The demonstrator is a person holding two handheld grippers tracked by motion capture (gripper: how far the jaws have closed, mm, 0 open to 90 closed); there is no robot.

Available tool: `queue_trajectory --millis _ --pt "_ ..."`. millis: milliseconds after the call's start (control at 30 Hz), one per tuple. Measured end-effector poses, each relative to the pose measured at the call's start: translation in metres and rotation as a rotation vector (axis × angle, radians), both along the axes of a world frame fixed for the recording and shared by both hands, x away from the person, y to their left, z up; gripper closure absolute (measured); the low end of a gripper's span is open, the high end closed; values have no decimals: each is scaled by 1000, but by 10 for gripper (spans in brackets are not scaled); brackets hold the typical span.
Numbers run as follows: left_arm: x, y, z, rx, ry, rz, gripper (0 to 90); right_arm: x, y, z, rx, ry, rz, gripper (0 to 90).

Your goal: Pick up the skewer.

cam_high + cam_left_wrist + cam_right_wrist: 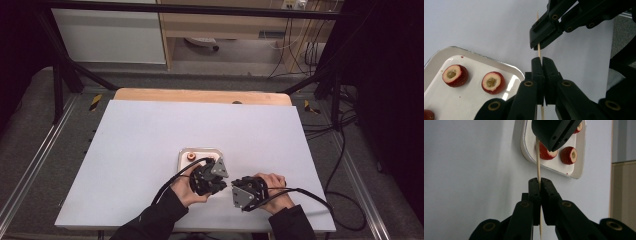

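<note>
One wooden skewer [539, 51], held off the bench [140, 135] between my two tools, just near-right of the tray [439, 53]. I count three cored red fruit pieces on that one white tray: two whole in the left gripper view [455, 75] [493, 82], a third cut off at the edge [428, 115]. Nothing blocks the skewer except the tools themselves. Left tool [541, 61] clamped narrow on the skewer; right tool [540, 182] also pinched tight on it, both touching the stick, close together.
</note>
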State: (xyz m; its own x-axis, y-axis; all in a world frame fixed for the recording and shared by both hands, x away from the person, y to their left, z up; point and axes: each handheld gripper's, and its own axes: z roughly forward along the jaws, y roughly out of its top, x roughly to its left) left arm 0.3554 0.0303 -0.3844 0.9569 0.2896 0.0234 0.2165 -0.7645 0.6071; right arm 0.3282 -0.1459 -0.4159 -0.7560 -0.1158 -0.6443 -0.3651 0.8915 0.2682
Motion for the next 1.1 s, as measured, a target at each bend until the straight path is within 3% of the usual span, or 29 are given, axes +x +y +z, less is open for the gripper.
queue_trajectory --millis 300,400,433,467,567,667,900,1100 --pt "3 1 1 -4 22 18 870 -2 0 1 -33 -40 12 891" --pt "6 2 1 18 36 28 758 -2 0 2 -52 -58 1 891" --pt "8 4 0 40 67 35 749 -2 0 3 -78 -77 -1 891" --pt "8 4 0 40 67 35 727 -2 1 3 -93 -85 2 891" --pt "13 7 -1 96 112 39 718 -2 6 4 -129 -120 16 891" --pt "15 7 -2 148 136 48 744 -3 12 5 -179 -153 7 890" --pt "16 8 -4 191 152 50 844 -2 24 5 -234 -189 59 890" --pt "17 4 -7 224 175 49 863 -3 28 6 -252 -211 85 890"
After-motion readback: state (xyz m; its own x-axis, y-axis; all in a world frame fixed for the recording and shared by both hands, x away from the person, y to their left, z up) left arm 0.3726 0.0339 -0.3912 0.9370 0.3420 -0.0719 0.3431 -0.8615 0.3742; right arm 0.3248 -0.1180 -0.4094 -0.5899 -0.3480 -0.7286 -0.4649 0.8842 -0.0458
